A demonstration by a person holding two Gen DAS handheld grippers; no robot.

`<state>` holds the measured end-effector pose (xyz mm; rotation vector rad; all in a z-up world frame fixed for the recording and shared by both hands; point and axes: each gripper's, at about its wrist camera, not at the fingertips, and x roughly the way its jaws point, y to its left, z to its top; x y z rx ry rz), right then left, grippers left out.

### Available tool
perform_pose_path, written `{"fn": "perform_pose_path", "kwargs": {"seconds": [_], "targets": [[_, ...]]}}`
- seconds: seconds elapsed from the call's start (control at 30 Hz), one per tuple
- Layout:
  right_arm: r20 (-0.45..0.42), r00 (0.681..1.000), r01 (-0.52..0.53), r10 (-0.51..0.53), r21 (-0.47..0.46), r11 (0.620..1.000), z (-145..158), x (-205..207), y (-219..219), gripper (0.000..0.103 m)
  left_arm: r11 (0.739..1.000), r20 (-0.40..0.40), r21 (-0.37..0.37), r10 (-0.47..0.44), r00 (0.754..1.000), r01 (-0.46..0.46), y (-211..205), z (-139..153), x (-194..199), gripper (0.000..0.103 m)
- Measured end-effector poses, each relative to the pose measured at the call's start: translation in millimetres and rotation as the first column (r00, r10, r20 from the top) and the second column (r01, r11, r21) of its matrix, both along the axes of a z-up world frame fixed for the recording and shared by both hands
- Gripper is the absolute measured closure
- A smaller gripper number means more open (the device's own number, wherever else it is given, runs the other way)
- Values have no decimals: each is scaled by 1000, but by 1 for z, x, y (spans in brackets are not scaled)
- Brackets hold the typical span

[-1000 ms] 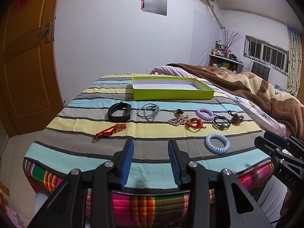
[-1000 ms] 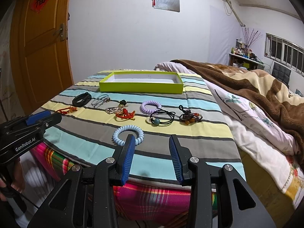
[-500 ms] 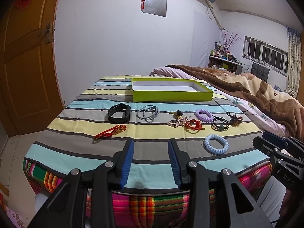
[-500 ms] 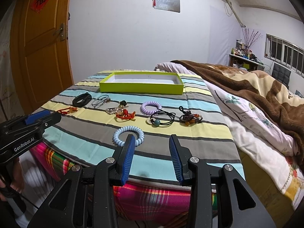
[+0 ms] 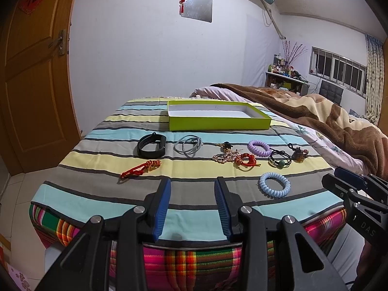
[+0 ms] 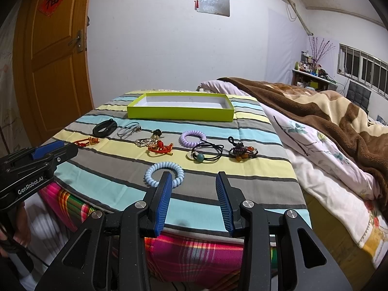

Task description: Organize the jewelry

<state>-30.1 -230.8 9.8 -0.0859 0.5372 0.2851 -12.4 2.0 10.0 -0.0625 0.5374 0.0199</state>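
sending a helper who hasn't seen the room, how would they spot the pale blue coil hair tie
Find the striped cloth with the green box at its far end. The pale blue coil hair tie lies alone nearest the front edge, apart from the purple coil farther back.

Two handheld black grippers of angular struts. The left gripper point(image 5: 192, 206) has two tapered fingers point(image 5: 162, 206) lined with ribbed blue pads, and round silver screws at the pivots. The right gripper point(image 6: 194, 201) is built the same. From the right camera, the left gripper's side bears white "GenRobot.AI" lettering, a blue pad, and a thin black cable point(image 6: 36, 258) below.
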Motion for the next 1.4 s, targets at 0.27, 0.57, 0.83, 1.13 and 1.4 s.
{"fn": "perform_pose_path", "kwargs": {"seconds": [0.27, 0.57, 0.83, 1.13, 1.4], "targets": [[-1, 1000, 0, 0, 1, 1000, 0, -1, 0, 65, 1000, -1, 0, 0, 1000, 0, 0, 0, 0, 64], [0, 1000, 0, 0, 0, 1000, 1, -1, 0, 65, 1000, 0, 0, 0, 1000, 0, 0, -1, -1, 64], [-1, 1000, 0, 0, -1, 1000, 1, -2, 0, 65, 1000, -1, 2, 2, 1000, -2, 0, -1, -1, 64], [-6, 1000, 0, 0, -2, 1000, 0, 0, -1, 65, 1000, -17, -12, -3, 1000, 3, 0, -4, 1, 64], [-16, 1000, 16, -16, -4, 1000, -3, 15, -6, 65, 999, -37, -35, -14, 999, 13, 3, -7, 12, 63]]}}
